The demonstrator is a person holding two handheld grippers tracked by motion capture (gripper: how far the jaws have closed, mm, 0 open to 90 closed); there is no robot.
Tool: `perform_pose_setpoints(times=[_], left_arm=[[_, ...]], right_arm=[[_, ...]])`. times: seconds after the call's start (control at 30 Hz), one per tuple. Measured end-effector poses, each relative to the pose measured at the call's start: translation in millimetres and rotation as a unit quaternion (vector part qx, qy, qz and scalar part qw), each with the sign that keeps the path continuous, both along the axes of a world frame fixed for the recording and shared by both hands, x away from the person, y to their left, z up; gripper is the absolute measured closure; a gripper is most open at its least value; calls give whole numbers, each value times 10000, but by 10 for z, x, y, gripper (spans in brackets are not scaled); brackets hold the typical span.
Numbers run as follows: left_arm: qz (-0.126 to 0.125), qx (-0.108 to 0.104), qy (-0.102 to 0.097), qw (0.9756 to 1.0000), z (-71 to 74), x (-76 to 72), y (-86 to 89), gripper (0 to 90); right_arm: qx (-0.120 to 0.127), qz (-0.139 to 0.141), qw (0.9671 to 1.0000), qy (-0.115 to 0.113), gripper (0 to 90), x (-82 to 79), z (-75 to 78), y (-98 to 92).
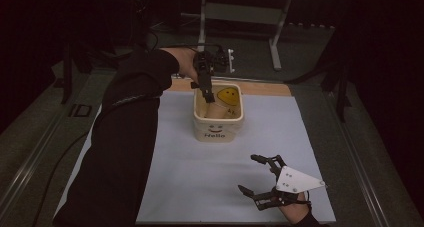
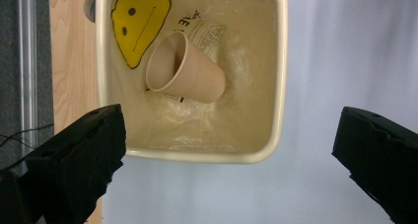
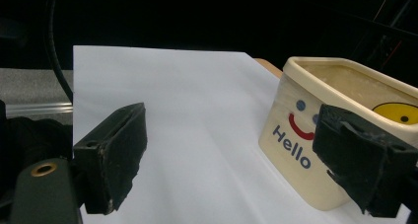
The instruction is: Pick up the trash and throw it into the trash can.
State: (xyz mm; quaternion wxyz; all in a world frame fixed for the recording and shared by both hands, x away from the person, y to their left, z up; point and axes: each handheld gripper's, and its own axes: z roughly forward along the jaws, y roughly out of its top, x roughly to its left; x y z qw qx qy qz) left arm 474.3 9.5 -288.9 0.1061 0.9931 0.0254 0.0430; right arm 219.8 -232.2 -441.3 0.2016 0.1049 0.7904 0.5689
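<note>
Cup (image 2: pixel 190 76) lies tipped in the bin (image 2: pixel 281 76), mouth toward the yellow smiley; both tongs spread, empty.

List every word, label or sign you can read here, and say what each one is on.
"Hello", dark blue letters under a smiley drawing, on the outer wall of the cream bin, also readable in the high view.
Black print on the clear plastic liner inside the bin, beside the paper cup: too crumpled and partly hidden to read.
Yellow smiley face inside the bin: a sign, no words.
No other readable text.
</note>
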Motion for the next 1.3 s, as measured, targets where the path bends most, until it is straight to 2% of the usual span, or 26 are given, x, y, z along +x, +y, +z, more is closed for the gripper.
perform_pose_setpoints(times=[0.2, 0.6, 0.8, 0.97, 1.0, 1.03, 1.13, 1.17, 1.2, 1.3], left_arm=[[-2, -99, -17, 9999, 49, -64, 101, 7], [204, -256, 6, 9995, 92, -202, 350, 7], [266, -500, 13, 9984, 144, -306, 493, 7], [318, -617, 17, 9976, 149, -361, 597, 7], [375, -710, 53, 9968, 135, -386, 665, 7], [388, -722, 24, 9966, 127, -392, 697, 7], [552, -884, 123, 9945, 82, -413, 801, 7], [552, -884, 123, 9945, 82, -413, 801, 7], [636, -943, 160, 9934, 57, -427, 876, 7], [693, -1069, 147, 9917, 41, -467, 971, 7]], right_arm=[[-10, 7, 10000, 9, 132, -3, -2, 13], [-46, 22, 10000, 10, 132, -6, -5, 45], [-76, 25, 10000, 18, 132, -5, -10, 55], [-98, 34, 9999, 12, 132, -5, -13, 73], [-105, 47, 9999, 11, 132, -4, -13, 77], [-118, 54, 9999, 11, 132, -4, -14, 90], [-134, 64, 9999, 7, 132, -6, -16, 101], [-134, 64, 9999, 7, 132, -6, -16, 101], [-137, 60, 9999, 7, 132, -6, -16, 101], [-133, 53, 9999, 10, 132, -2, -16, 96]])
